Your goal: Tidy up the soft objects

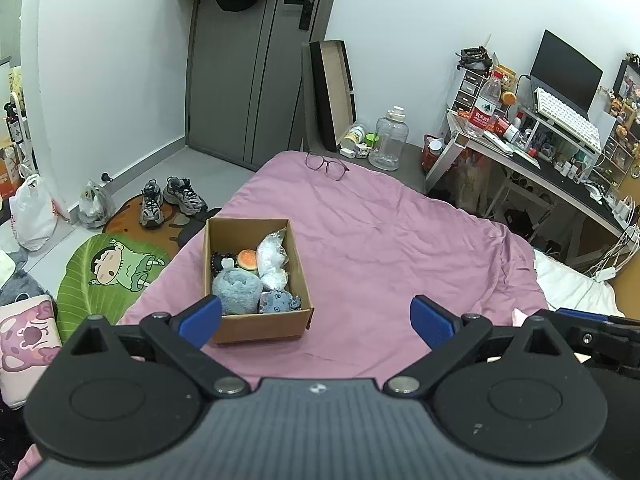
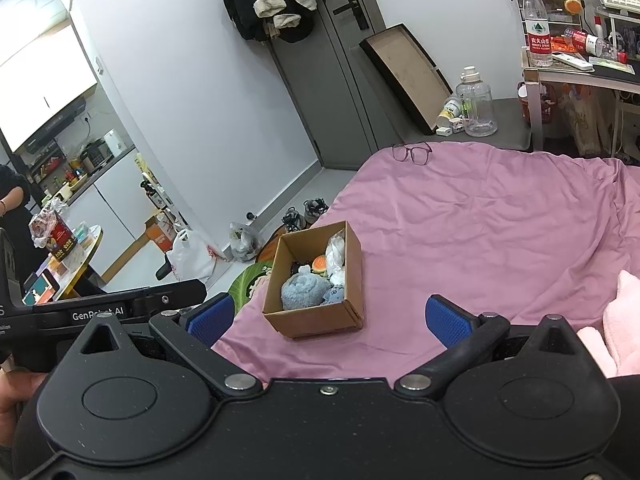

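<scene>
Item: cardboard box, open-topped, standing on the pink bedspread near the bed's left edge. Contents: rolled blue towel at the front; small blue plush beside it at the front right corner; burger toy behind; white crinkled bag against the right wall; a dark item at the back left, kind unclear. Left gripper: jaws released, wide apart, holding nothing, above the bedspread, its left blue pad overlapping the box's front corner in view. Right gripper: jaws released, likewise empty, the box seen between its pads. Pink plush: on the bed at the right edge of the right wrist view, apart from the box. Glasses: on the bedspread's far end. Writing: "GenRobot AI", partly hidden, on the left gripper's body in the right wrist view; red label with Chinese characters on the water bottle standing on the bench. Floor: pair of grey sneakers, green cartoon mat, white plastic bag.
</scene>
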A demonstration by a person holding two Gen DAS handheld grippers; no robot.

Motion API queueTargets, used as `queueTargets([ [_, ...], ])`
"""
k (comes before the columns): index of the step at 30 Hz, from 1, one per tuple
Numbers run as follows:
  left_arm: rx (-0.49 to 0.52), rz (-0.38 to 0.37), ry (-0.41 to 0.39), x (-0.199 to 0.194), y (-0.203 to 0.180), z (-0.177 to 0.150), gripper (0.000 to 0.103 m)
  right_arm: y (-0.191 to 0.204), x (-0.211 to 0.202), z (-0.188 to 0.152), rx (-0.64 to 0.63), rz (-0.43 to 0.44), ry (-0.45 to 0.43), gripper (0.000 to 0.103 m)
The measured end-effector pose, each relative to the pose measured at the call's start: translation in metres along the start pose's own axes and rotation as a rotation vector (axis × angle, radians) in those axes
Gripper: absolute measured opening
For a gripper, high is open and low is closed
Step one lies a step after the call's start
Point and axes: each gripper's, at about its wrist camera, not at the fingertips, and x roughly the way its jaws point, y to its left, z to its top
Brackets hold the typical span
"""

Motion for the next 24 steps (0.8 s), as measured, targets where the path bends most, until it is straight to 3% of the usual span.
queueTargets([
  [24, -0.005, 0.009, 0.008, 0.0035, 0.0000, -0.0016, 0.100, 0.0010, -0.0022, -0.0026, 0.006, -0.012, 0.001, 0.103],
])
